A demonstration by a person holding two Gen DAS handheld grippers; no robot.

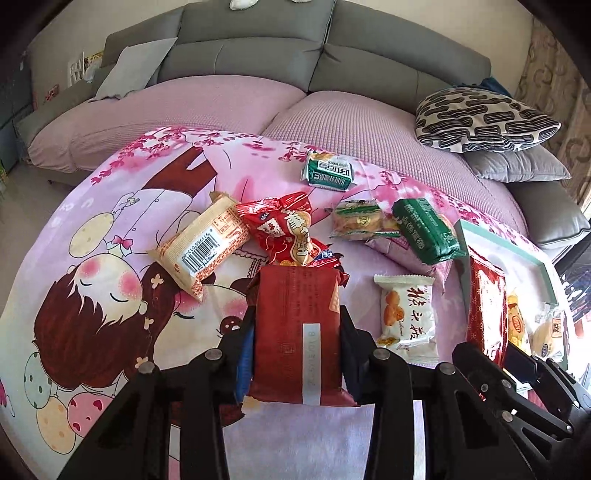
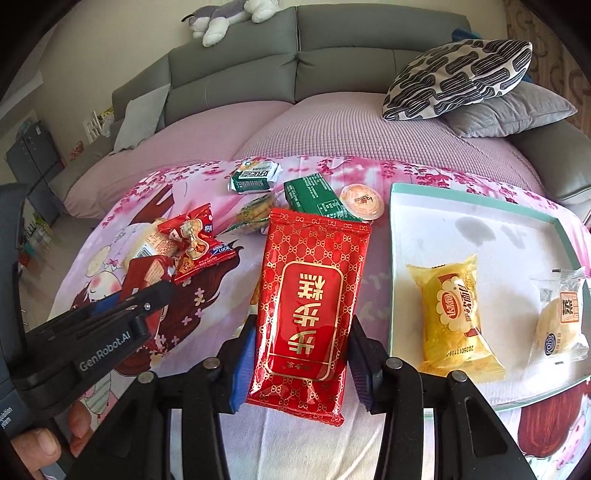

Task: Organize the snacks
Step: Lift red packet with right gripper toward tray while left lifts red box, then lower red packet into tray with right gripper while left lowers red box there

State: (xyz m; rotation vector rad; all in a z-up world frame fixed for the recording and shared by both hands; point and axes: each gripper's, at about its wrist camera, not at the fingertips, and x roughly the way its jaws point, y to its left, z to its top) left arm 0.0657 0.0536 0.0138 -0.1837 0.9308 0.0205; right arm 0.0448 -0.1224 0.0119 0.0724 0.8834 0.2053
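Left gripper (image 1: 297, 328) clamped on dark red packet (image 1: 297, 332), right gripper (image 2: 301, 332) gripping patterned red pouch (image 2: 308, 295), plush toy (image 2: 229, 18) fully seen only in right view.

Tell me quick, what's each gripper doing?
Left gripper: closed on a dark red snack packet.
Right gripper: closed on a red gold-patterned packet.
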